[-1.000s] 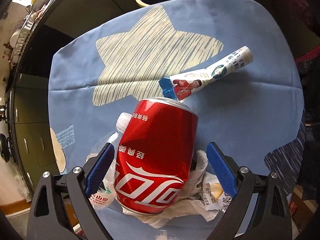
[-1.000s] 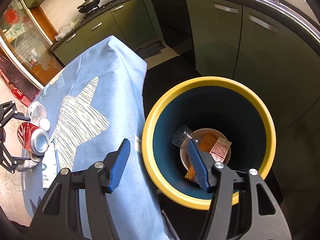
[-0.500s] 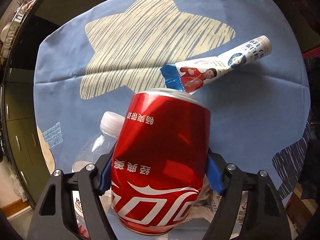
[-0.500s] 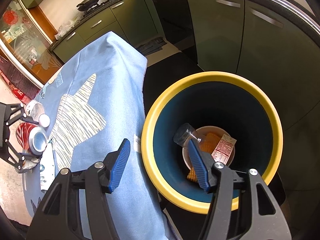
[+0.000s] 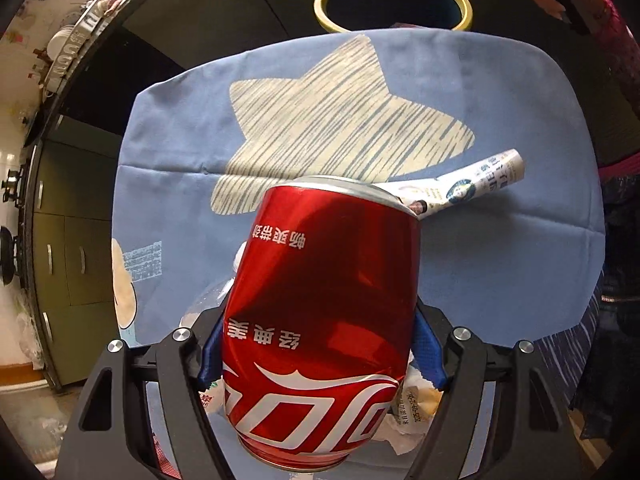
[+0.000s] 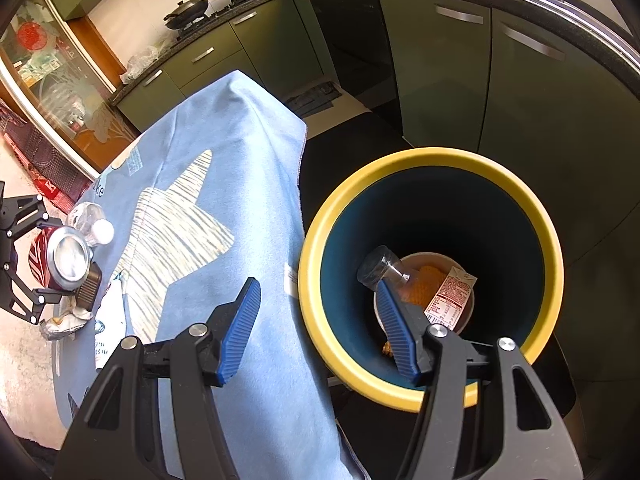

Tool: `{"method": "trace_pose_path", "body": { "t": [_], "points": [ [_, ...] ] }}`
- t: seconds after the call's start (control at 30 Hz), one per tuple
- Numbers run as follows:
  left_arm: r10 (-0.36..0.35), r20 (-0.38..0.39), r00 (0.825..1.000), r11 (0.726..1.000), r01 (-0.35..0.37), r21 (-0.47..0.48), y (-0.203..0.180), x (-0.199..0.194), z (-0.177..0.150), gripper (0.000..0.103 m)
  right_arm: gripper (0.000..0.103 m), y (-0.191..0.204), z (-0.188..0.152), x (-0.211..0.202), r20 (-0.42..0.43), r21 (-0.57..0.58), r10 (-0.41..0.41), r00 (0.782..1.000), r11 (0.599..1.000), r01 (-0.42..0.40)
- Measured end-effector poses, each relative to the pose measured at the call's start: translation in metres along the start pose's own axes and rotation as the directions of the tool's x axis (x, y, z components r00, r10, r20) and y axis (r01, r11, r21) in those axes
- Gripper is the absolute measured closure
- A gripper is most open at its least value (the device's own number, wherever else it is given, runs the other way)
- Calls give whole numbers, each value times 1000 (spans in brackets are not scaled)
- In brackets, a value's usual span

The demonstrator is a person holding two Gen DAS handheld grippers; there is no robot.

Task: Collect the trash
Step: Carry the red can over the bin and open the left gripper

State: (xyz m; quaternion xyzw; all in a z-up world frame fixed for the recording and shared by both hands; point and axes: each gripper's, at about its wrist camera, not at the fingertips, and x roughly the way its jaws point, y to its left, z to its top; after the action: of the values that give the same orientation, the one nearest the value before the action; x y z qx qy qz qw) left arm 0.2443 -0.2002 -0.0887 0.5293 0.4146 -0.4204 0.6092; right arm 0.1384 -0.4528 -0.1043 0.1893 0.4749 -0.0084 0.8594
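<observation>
While clamped between the blue pads of the left gripper (image 5: pixel 320 354), the red cola can (image 5: pixel 320 320) sits over the near end of the table, its silver top facing away from the camera and its printed side upward; whether it is clear of the cloth cannot be told. Jaws: closed tight against both sides of the can, no gap showing.

Beside and under the can, on the blue tablecloth (image 5: pixel 500 272): a clear plastic bottle (image 5: pixel 208 304) with a white cap, lying to the can's left and mostly hidden; crumpled white paper (image 5: pixel 412 412) below the right pad; a rolled printed wrapper (image 5: pixel 476 184) lying just past the can's top rim, to the right.

Cloth pattern: a large cream star (image 5: pixel 340 120) with hatched lines.

Past the far edge of the table, on the floor: a bin (image 6: pixel 516 204) with yellow rim and dark blue inside. Contents: a paper bowl (image 6: pixel 464 304), a clear bottle (image 6: pixel 380 268), an orange item, a printed sachet (image 6: pixel 450 292).

Right gripper (image 6: pixel 316 328): poised above the table edge and the bin rim, jaws spread wide, holding nothing.

Surroundings: green kitchen cabinets (image 6: pixel 440 60), dark countertop, pans on a stove (image 6: pixel 188 8).
</observation>
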Motion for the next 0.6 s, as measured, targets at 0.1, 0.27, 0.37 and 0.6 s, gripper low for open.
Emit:
{"method": "trace_pose_path", "body": {
  "t": [0.1, 0.27, 0.37, 0.6],
  "points": [
    [66, 17, 998, 994, -64, -88, -11, -10, 7, 29, 46, -1, -5, -8, 14, -2, 10, 1000, 1000, -10],
    [117, 75, 990, 941, -87, -328, -24, -27, 19, 29, 46, -11, -14, -21, 40, 9, 28, 999, 1000, -28],
    [137, 118, 984, 892, -71, -446, -40, -35, 35, 29, 46, -20, -21, -30, 57, 20, 39, 998, 999, -40],
    [126, 196, 972, 858, -7, -514, -71, -31, 105, 29, 46, -55, -42, -61, 120, 57, 7, 993, 998, -14]
  ]
}}
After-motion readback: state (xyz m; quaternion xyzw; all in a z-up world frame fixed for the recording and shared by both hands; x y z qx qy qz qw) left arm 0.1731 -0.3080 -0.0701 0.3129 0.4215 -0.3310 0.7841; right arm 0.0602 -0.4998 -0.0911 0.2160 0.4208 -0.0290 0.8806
